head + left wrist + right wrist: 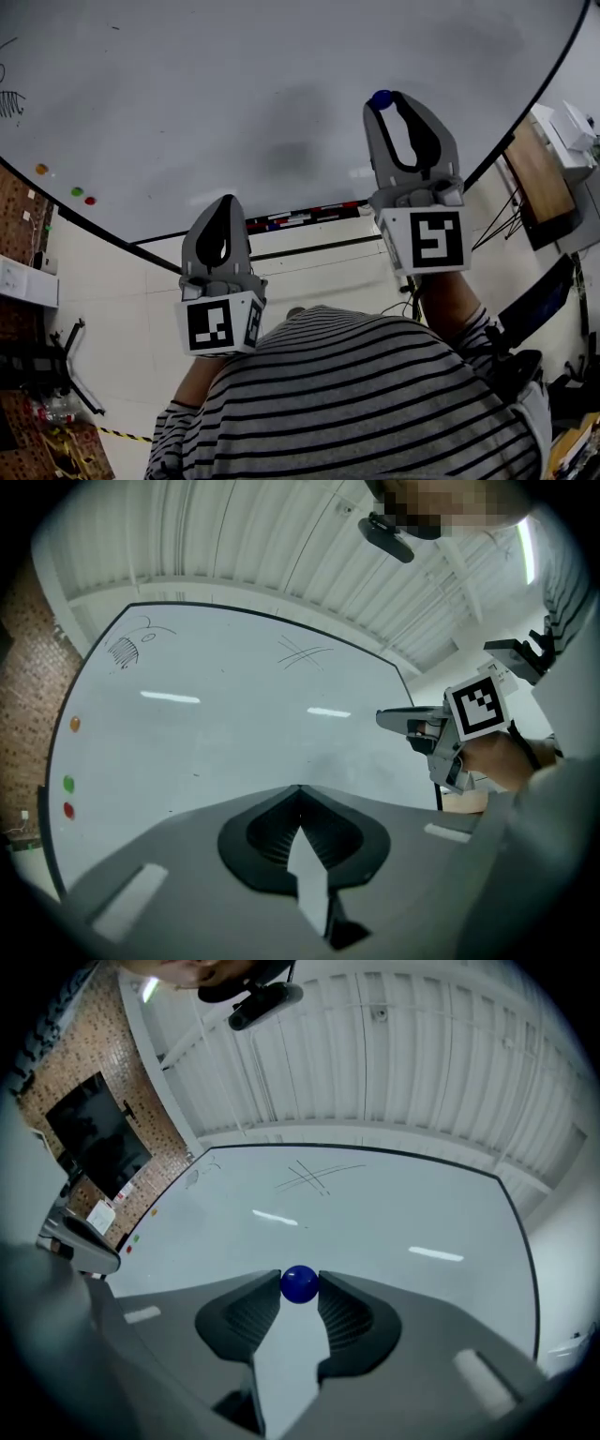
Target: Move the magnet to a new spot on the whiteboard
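The whiteboard (281, 94) fills the upper part of the head view. A small blue ball magnet (381, 97) sits between the fingertips of my right gripper (384, 101), which is shut on it, at the board's right part. In the right gripper view the blue magnet (300, 1284) is pinched between both pads in front of the whiteboard (375, 1222). Whether it touches the board I cannot tell. My left gripper (225, 202) is lower and to the left, near the board's bottom edge, shut with nothing in it (300, 789).
Orange (41, 170), green (77, 191) and red (90, 200) magnets sit at the board's left edge. Markers lie in the tray (300, 217) below the board. Pen scribbles (9, 98) mark the far left, a drawn cross (309, 1177) the far side.
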Tool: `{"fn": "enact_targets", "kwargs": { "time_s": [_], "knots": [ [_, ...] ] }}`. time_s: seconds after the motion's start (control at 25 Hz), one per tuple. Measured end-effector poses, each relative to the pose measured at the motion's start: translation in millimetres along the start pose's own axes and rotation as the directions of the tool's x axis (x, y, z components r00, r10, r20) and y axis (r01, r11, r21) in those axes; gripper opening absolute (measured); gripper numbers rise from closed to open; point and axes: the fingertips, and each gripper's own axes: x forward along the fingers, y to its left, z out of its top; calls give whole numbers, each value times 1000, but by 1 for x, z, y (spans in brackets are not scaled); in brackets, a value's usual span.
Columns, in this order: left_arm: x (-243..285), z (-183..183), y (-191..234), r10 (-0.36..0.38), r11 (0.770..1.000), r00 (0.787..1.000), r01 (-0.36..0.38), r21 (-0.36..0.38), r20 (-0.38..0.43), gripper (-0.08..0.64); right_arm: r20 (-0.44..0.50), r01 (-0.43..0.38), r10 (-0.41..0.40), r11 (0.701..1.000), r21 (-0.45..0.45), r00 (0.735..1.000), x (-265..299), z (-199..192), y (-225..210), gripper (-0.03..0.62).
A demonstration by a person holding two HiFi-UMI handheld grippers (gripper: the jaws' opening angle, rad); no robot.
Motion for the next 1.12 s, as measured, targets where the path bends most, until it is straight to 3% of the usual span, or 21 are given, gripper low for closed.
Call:
{"fn": "enact_targets", "kwargs": {
  "time_s": [0.24,0.36,0.52,0.76,0.84,0.96,1.12],
  "knots": [
    [31,-13,57,28,999,1000,-29,-18,-13,15,17,71,-70,996,-56,997,69,-13,3,124],
    [39,-18,75,47,999,999,-47,-26,-16,15,-2,102,-103,990,-95,995,88,-26,5,126],
    [49,-24,88,44,998,999,-44,-39,-24,15,-1,139,-140,987,-84,990,98,-33,7,114],
    [53,-31,84,8,999,999,-10,-47,-35,15,27,159,-157,985,-64,987,91,-31,8,120],
    [49,-31,76,-3,999,1000,2,-38,-29,15,34,151,-150,987,-52,988,79,-26,11,155],
    [44,-29,62,-12,999,1000,11,-41,-24,15,24,122,-122,992,-14,992,49,-22,14,155],
    [33,-23,32,-26,999,999,26,-44,-18,15,-21,85,-84,996,38,996,-3,-31,7,112]
  ]
}}
